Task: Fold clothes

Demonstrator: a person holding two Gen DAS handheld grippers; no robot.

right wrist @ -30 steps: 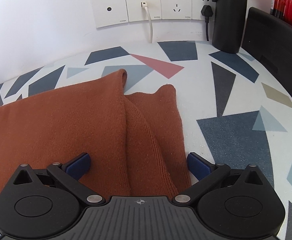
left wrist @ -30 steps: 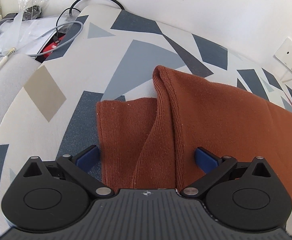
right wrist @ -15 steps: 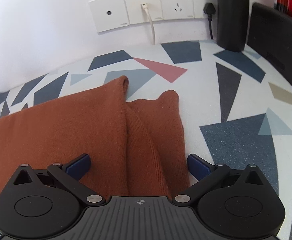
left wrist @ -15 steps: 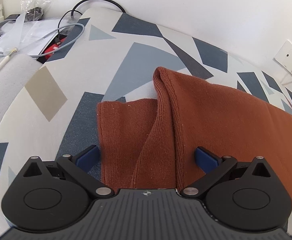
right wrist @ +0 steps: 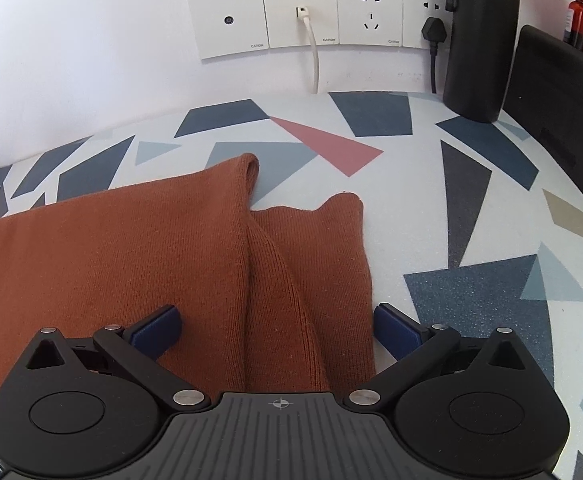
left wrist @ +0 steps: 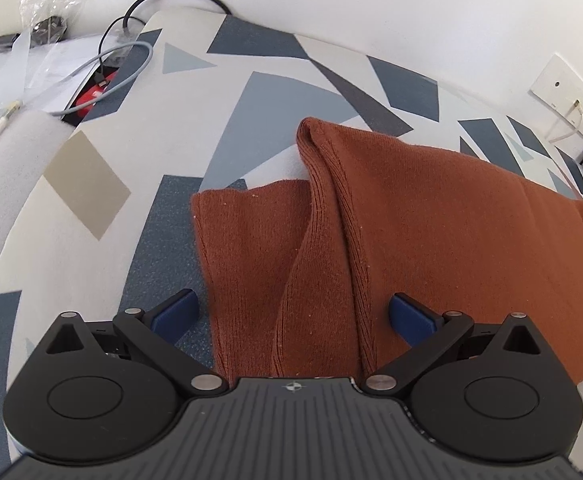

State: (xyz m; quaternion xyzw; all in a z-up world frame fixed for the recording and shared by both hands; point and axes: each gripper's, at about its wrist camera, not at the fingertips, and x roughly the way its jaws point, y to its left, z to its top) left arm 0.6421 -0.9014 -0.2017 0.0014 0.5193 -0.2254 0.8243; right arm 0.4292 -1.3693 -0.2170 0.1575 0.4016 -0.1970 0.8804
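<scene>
1. Rust-brown knit garment (left wrist: 431,216), left wrist view: it lies flat on the patterned table (left wrist: 91,240) and its left end passes straight between the fingers of the left gripper (left wrist: 293,312), which stand wide apart and hold nothing. A raised fold ridge runs forward from between the fingers; the flatter flap lies toward the left fingertip (left wrist: 177,310). The cloth's long axis extends off to the right of the fingers.

2. Right wrist view: the garment's other end (right wrist: 171,248) sits between the equally wide, empty fingers of the right gripper (right wrist: 277,324). Its outer edge is just inside the right fingertip (right wrist: 395,326); the bulk spreads leftward, beyond the left fingertip.

3. Judgement: each gripper straddles one end, equally near, so the next fold likely turns on closing both together.
</scene>
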